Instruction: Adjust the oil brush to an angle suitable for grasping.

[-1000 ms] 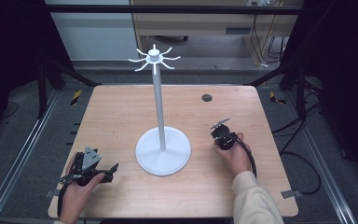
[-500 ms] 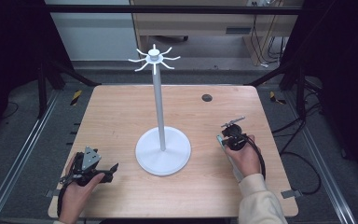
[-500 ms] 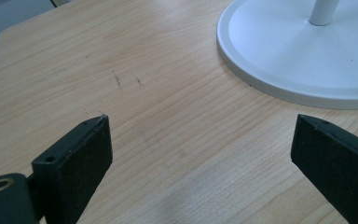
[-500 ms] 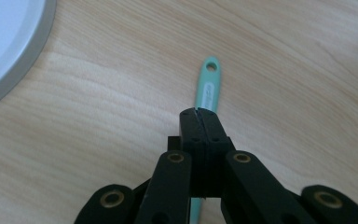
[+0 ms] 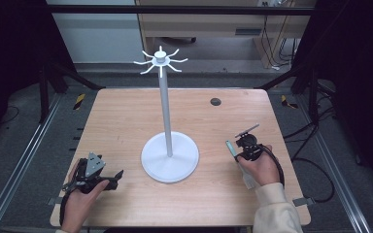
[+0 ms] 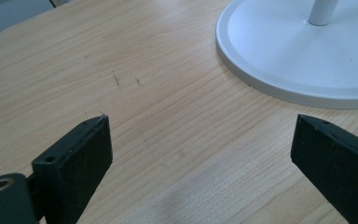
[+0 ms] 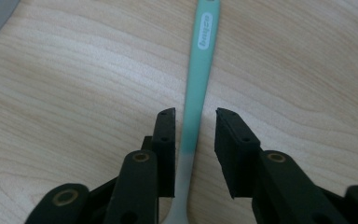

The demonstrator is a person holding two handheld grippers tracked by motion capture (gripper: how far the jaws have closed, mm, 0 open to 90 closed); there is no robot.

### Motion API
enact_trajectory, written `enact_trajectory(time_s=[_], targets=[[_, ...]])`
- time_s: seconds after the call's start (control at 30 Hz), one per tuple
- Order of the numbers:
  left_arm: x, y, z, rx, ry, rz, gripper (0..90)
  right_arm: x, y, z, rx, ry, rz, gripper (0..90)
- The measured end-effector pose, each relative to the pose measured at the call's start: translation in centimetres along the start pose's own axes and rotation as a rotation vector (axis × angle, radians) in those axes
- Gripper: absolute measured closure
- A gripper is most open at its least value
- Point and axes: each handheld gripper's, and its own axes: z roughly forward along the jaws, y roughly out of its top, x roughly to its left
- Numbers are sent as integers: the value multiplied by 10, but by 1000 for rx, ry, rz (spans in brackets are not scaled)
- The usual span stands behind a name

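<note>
Mint-green plastic fading to white, the toothbrush (image 7: 198,84) is lying flat on the wooden table (image 5: 126,121), off to the right of the white stand (image 5: 169,156) and well apart from its round base. In the right gripper view the handle is running straight up between the two black jaws, which are sitting on either side of it with a sliver of wood showing at each flank, so the right gripper (image 7: 195,128) is straddling the toothbrush with its jaws parted and not yet pressing on it; a white label is showing on the upper green part of the handle, and the white lower end is passing down under the gripper's body. In the high view the right gripper (image 5: 246,145) is sitting in the person's right hand (image 5: 260,167) to the right of the stand's base, with a green end of the toothbrush (image 5: 230,147) peeking out on the side nearer the stand. The left gripper (image 5: 97,175) is being held low at the near left of the stand, close to the table's front edge. In the left gripper view its jaws are standing wide apart over bare wood with nothing between them, the rim of the stand's base (image 6: 298,60) lying ahead of them and to the right.
</note>
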Motion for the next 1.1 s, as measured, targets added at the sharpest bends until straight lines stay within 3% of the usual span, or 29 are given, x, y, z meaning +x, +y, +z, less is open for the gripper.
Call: enact_trajectory(time_s=[0.23,0.37,1.1], targets=[[0,0,0,1,-1,1,49,2,-2,4,49,1,-7,667],[0,0,0,1,-2,2,49,5,-2,6,69,5,-8,707],[0,0,1,6,-2,3,49,3,-2,13,99,1,33,814]])
